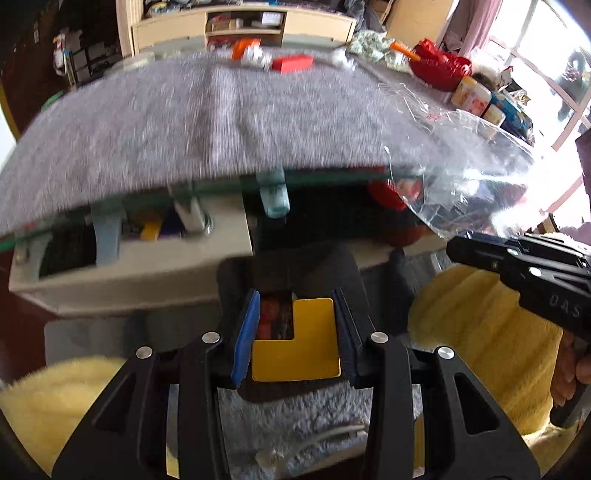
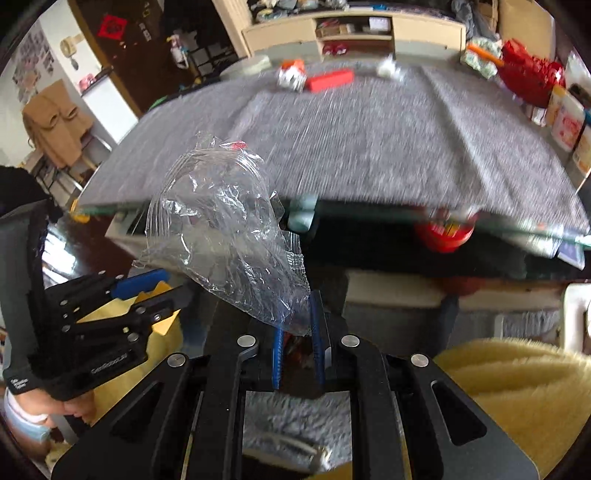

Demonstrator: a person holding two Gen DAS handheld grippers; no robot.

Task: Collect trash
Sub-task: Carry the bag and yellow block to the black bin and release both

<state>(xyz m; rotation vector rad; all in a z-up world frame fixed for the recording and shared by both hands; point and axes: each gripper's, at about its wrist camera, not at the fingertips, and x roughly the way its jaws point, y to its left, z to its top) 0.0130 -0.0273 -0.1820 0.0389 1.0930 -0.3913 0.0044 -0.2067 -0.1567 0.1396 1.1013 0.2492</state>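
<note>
Right gripper (image 2: 298, 332) nearly closed, pinched on clear plastic wrapper (image 2: 221, 229) — wrapper held out before table edge. Left gripper (image 1: 295, 339) part open, yellow card (image 1: 303, 350) gripped between pads. Table (image 1: 184, 122) covered by grey cloth; red box (image 2: 328, 79) at far edge, cluttered shelf (image 2: 354, 33) behind.

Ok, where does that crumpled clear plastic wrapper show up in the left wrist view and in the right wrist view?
Left wrist view: clear plastic wrapper at the right, over the table edge, above the right gripper.
Right wrist view: the wrapper left of centre, rising from the right gripper, whose fingers pinch its lower end.
Shared landmark: the red box at the far side of the grey table mat.
</note>
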